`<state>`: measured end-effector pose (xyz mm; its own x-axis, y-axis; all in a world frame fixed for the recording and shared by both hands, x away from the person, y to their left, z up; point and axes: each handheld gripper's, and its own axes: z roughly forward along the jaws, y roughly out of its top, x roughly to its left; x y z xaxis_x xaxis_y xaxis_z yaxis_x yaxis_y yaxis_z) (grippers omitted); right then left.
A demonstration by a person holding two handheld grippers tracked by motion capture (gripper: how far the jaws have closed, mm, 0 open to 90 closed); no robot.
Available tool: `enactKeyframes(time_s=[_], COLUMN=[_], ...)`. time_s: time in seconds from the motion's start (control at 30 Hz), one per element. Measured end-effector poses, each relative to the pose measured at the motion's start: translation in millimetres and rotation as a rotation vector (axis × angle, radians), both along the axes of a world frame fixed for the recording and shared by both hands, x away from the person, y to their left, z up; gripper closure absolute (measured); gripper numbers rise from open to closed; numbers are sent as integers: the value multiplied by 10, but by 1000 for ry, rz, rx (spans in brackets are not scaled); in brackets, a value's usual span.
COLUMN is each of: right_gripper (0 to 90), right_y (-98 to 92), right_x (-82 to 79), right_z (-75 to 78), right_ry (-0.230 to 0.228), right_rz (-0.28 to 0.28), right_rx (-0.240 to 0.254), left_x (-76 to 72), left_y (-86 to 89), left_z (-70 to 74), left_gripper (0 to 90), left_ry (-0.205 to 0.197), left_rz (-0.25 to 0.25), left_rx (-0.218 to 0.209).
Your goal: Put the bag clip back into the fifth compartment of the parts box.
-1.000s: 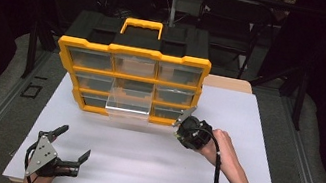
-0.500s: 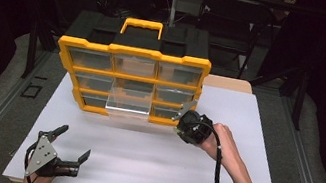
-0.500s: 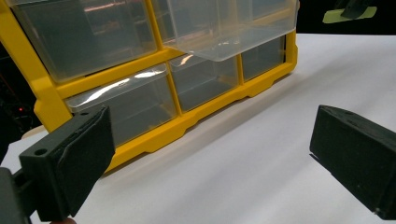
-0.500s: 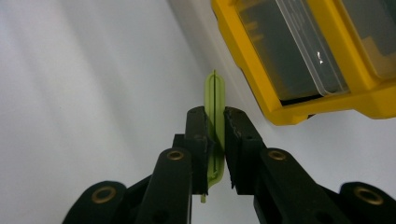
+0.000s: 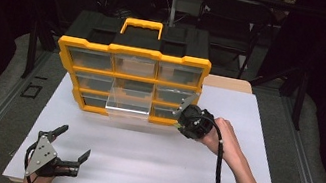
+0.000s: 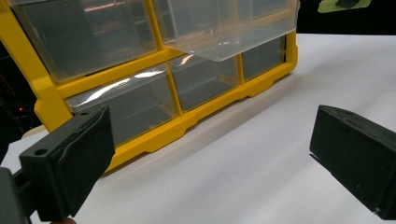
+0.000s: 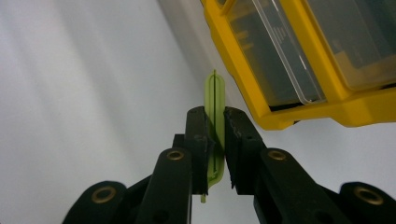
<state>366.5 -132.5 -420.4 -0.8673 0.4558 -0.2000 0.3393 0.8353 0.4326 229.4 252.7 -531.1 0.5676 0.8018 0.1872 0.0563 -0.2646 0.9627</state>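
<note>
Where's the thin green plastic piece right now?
The thin green plastic piece is clamped edge-on between the right gripper's fingers, on the right side of the high view, beside the lower right corner of the yellow drawer organizer.

my left claw is black, with a grey three-cornered plate on top dotted with small screws, and in its own view its two fingers end in thick, blocky black foam pads, one with a small round hole. my right claw has black linkage arms joined by brass-coloured rivets and narrow black pads. a black cable trails from its body along my bare, sleeveless forearm.
</note>
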Motion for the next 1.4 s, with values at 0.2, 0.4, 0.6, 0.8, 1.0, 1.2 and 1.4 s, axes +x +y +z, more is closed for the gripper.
enactKeyframes(time_s=[0.2,0.4,0.6,0.8,1.0,1.2,1.4], right_gripper=[800,800,800,800,800,800,800], right_y=[3,10,16,25,41,53,73], right_x=[19,42,61,75,87,93,112], right_z=[45,90,140,177,235,296,364], right_ry=[-3,-8,-12,-16,-21,-28,-34], right_rz=[1,5,11,10,14,13,17], right_rx=[1,3,-4,-2,-6,-6,-8], left_x=[-1,0,-1,0,-1,-2,0], left_y=[-1,-1,-1,-1,-1,-3,-2], left_z=[0,0,0,0,0,0,0], left_gripper=[0,0,0,0,0,0,0], left_ry=[0,0,-1,0,0,-1,-1], left_rz=[0,0,0,-1,0,0,-1], left_rx=[0,0,-1,-1,-3,-4,-1])
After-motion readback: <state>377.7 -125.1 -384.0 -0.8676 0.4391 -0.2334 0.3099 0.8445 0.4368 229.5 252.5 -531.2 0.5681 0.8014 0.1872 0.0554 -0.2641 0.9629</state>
